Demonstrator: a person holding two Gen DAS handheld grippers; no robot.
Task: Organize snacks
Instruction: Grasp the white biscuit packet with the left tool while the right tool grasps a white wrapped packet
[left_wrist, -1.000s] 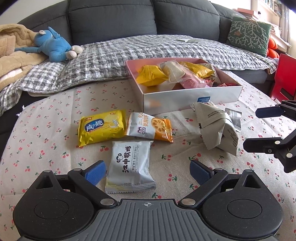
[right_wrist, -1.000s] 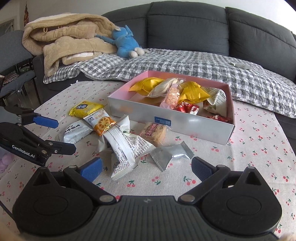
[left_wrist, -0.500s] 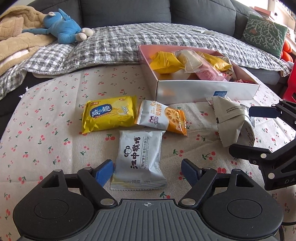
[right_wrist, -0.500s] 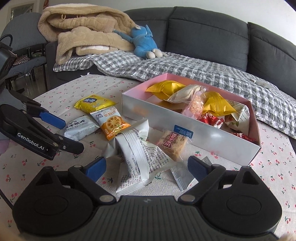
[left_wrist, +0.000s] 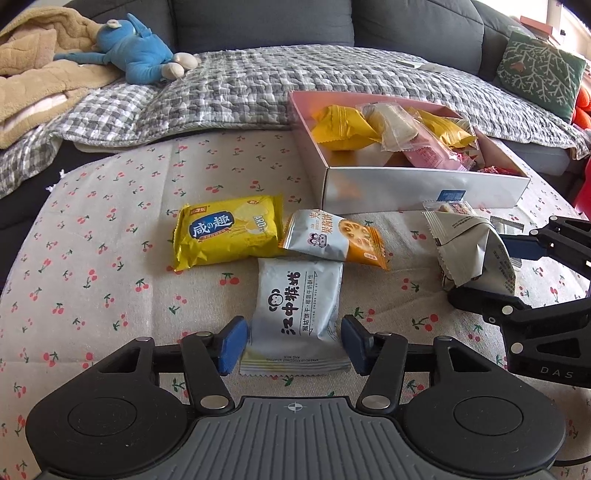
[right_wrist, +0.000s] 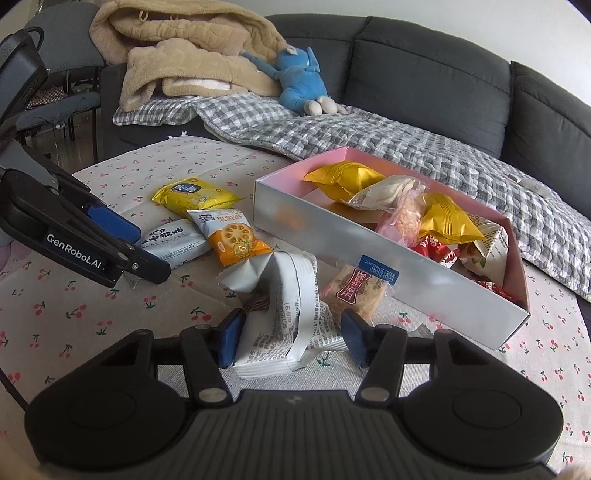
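Note:
On the cherry-print tablecloth (left_wrist: 92, 258) lies a grey-white monkey-print packet (left_wrist: 295, 314). My left gripper (left_wrist: 293, 345) straddles its near end, jaws closing, pads at its edges with no squeeze showing. A crumpled white printed packet (right_wrist: 284, 314) sits between the closing jaws of my right gripper (right_wrist: 291, 339), whose pads are at its sides. A yellow packet (left_wrist: 225, 232) and a lotus-root cracker packet (left_wrist: 332, 236) lie just beyond. The silver box with a pink inside (right_wrist: 332, 236) holds several snacks. In the left wrist view the right gripper (left_wrist: 484, 271) brackets the white packet (left_wrist: 469, 243).
A small brown snack bar (right_wrist: 354, 291) leans at the box's front wall. Behind the table runs a dark sofa with a checked blanket (left_wrist: 258, 85), a blue plush toy (left_wrist: 133, 48), a beige coat (right_wrist: 177, 55) and a green cushion (left_wrist: 539, 70). A chair (right_wrist: 55, 74) stands far left.
Both grippers' jaws have narrowed from wide open until their pads stand at the sides of their packets. The right gripper has moved in closer over the crumpled white packet.

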